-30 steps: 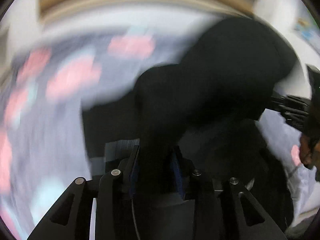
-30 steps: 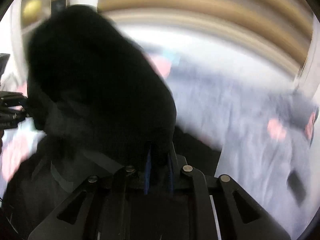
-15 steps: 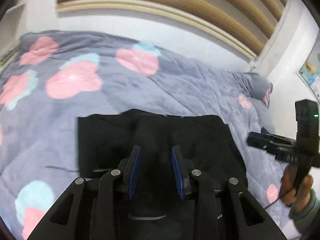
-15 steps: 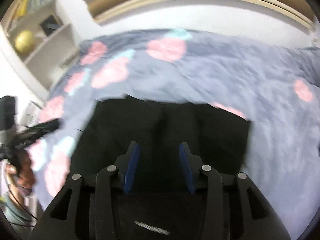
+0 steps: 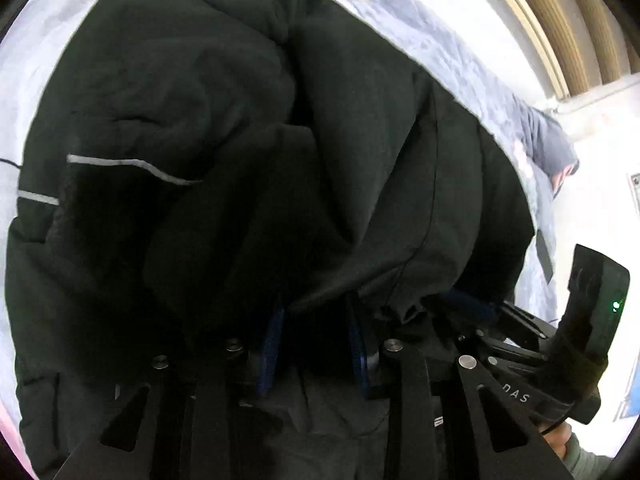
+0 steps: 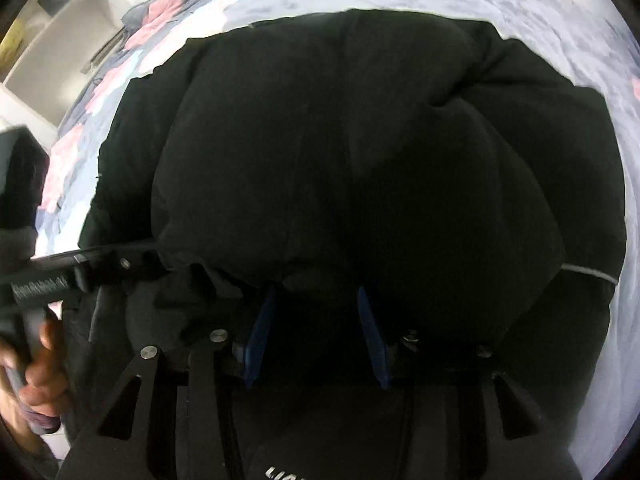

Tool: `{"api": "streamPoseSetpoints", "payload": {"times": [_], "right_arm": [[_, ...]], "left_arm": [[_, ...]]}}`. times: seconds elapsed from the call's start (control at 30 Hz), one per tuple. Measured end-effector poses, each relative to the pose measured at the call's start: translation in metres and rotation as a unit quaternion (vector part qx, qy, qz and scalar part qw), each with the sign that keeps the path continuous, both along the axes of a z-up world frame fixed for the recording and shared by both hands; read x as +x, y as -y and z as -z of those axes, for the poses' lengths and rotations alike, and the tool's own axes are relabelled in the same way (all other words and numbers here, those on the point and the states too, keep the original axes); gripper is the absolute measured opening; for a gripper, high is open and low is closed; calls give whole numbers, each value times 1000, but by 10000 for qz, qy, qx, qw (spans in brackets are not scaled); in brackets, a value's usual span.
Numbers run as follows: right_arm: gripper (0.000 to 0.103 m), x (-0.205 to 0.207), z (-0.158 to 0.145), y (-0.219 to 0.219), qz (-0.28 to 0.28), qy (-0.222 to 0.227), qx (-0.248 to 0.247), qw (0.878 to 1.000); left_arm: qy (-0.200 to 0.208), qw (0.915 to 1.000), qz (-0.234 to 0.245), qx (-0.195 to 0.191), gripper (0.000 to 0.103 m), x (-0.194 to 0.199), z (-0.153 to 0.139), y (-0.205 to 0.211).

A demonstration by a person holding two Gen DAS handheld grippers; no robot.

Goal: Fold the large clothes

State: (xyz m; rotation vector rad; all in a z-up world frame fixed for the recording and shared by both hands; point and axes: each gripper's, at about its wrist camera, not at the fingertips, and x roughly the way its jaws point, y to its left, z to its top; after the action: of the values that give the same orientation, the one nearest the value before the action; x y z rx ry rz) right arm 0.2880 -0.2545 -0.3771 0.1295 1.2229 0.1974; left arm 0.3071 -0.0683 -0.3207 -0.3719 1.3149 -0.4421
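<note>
Both wrist views are basically filled with one big black jacket (image 5: 248, 128), bunched up in a thick mound right in front of the cameras and lying on the bed's quilt (image 5: 472, 52). In the left wrist view the left tongs (image 5: 316, 344) sit at the bottom middle of the frame with the blue pads (image 5: 272, 344) a moderate way apart, and dark fabric drapes down over and between them; whether they really have hold of the cloth I can't tell, since the tips are buried. A thin grey reflective stripe (image 5: 132, 166) runs across the jacket at the left of that frame. At the lower right of the same view the right tongs (image 5: 476, 306) poke in under the jacket's hem, tips hidden. The right wrist view is the same story: right tongs (image 6: 316, 336) at bottom centre, blue pads (image 6: 260, 336) apart, with black cloth hanging over the gap, so no telling if anything is pinched. The left tongs (image 6: 132, 250) come in from the left edge, held by a bare hand (image 6: 40, 376), their tip tucked under the fold. The quilt (image 6: 540, 8) is grey-blue with pink blotches and shows around the jacket's edges. A white shelf unit (image 6: 60, 28) sits in the upper left of the right view, and wooden slats (image 5: 580, 28) on a white wall in the upper right of the left view.
</note>
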Motion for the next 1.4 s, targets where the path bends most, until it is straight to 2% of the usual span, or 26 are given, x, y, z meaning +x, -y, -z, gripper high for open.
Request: {"api": "streamPoseSetpoints", "payload": {"times": [0.07, 0.13, 0.17, 0.2, 0.27, 0.33, 0.4, 0.47, 0.5, 0.53, 0.6, 0.67, 0.77, 0.87, 0.97, 1.1, 1.13, 1.3, 1.4], "right_arm": [[44, 0, -7, 3, 37, -122, 116, 9999], [45, -7, -26, 10, 76, -125, 330, 9993], [45, -16, -45, 13, 46, 13, 501, 9987], [46, -23, -56, 14, 8, 127, 562, 9983], [46, -39, -76, 11, -132, 364, 484, 9981], [46, -48, -78, 2, -247, 398, 277, 9985], [46, -47, -63, -7, -284, 225, 95, 9993], [46, -39, -37, -10, -150, -144, -94, 9997], [46, -32, -17, -9, -94, -413, -97, 9991], [46, -25, -7, -11, -48, -533, -56, 9985], [46, -24, -2, -11, 21, -617, -44, 9981], [46, -27, -19, -12, 13, -590, -55, 9982], [46, -42, -47, -5, 8, -426, 124, 9990], [51, -77, -77, 12, 49, -241, 261, 9994], [51, -115, -89, 26, 185, -244, 280, 9991], [51, -165, -91, 41, 356, -344, 325, 9982], [51, -179, -92, 49, 391, -370, 298, 9981], [53, -227, -93, 63, 689, -540, 253, 9958], [55, -250, -86, 71, 946, -709, 373, 9923]], "left_arm": [[264, 9996, 96, 20, 30, -15, -19, 0], [552, 9980, 233, -192, 31, -33, -45, 0], [671, 9968, 274, -341, 33, -42, -56, 0], [779, 9953, 312, -476, 39, -51, -66, -2], [910, 9936, 395, -545, 49, -65, -77, 2], [830, 9949, 482, -303, 49, -68, -69, 13], [376, 9973, 511, 381, 50, -63, -37, 28], [-67, 9958, 520, 748, 50, -58, 0, 36], [-177, 9962, 443, 736, 50, -56, 14, 37], [-198, 9966, 390, 702, 50, -56, 16, 37], [-186, 9978, 250, 587, 50, -61, 5, 33], [86, 9989, 178, 435, 50, -76, -19, 25], [470, 9979, 141, 417, 49, -113, -56, 5], [664, 9971, -22, 379, 49, -150, -88, -18], [723, 9959, -301, 460, 50, -186, -105, -54], [660, 9928, -679, 739, 51, -230, -115, -77], [644, 9922, -735, 771, 51, -238, -111, -94], [356, 9924, -1107, 410, 51, -274, -99, -135], [232, 9907, -1258, 457, 51, -289, -95, -160]]}}
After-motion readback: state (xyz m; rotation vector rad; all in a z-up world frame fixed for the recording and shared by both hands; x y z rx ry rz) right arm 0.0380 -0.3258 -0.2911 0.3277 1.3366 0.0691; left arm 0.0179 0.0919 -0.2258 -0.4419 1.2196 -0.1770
